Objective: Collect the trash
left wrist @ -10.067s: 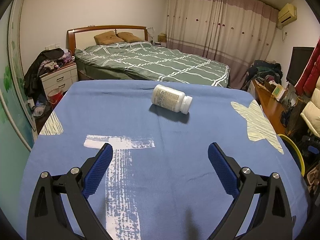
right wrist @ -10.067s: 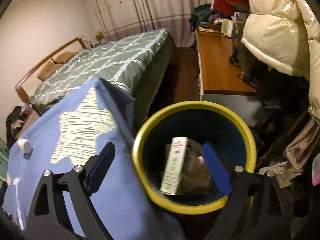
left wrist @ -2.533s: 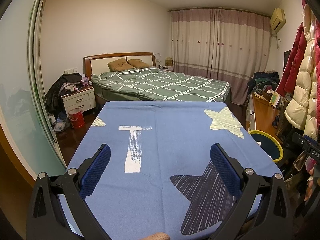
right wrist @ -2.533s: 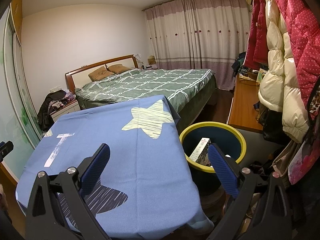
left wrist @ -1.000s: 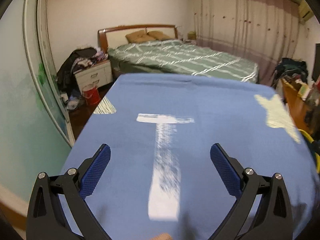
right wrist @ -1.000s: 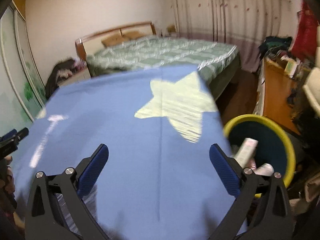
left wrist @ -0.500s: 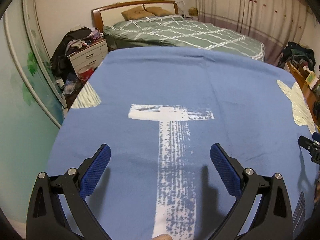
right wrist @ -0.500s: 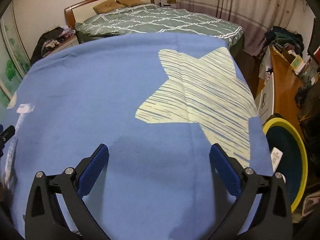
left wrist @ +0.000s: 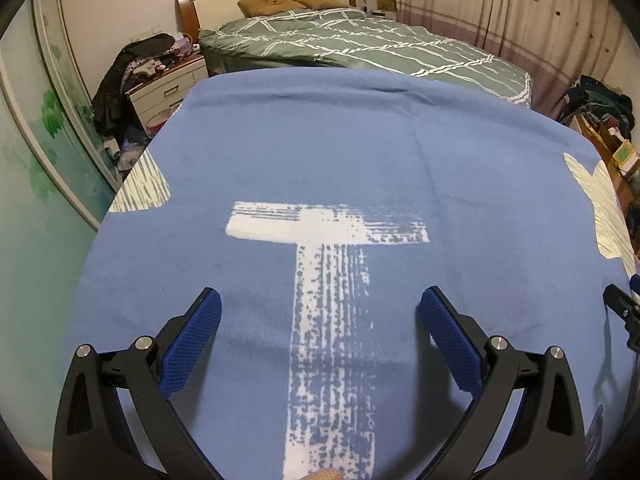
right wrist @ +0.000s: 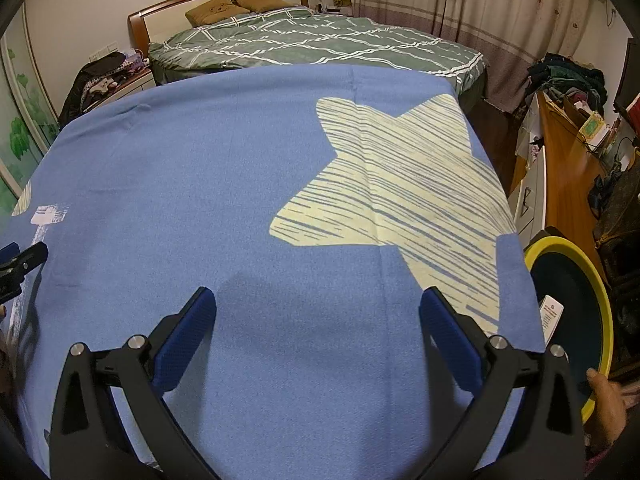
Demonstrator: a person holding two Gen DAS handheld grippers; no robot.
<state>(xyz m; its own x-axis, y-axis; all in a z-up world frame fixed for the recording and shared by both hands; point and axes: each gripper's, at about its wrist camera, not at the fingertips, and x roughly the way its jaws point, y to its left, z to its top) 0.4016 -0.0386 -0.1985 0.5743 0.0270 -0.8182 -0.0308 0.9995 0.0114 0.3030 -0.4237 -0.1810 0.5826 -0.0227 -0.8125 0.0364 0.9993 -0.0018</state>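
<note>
1. My left gripper (left wrist: 320, 312) hangs low over the blue cloth (left wrist: 320, 152), its blue pads spread wide with nothing between them.
2. Between those fingers lies only the white T print (left wrist: 328, 280) on the cloth.
3. My right gripper (right wrist: 316, 312) is just as widely spread and empty, over the near part of the cloth (right wrist: 180, 180), with the pale star print (right wrist: 400, 192) just beyond its right finger.
4. The yellow-rimmed bin (right wrist: 600, 312) stands off the cloth's right edge, right of my right finger.
5. A white box (right wrist: 552, 314) of trash lies inside the bin, well outside the fingers' span.
6. A green bed (left wrist: 360, 48) stands at the far side.
</note>
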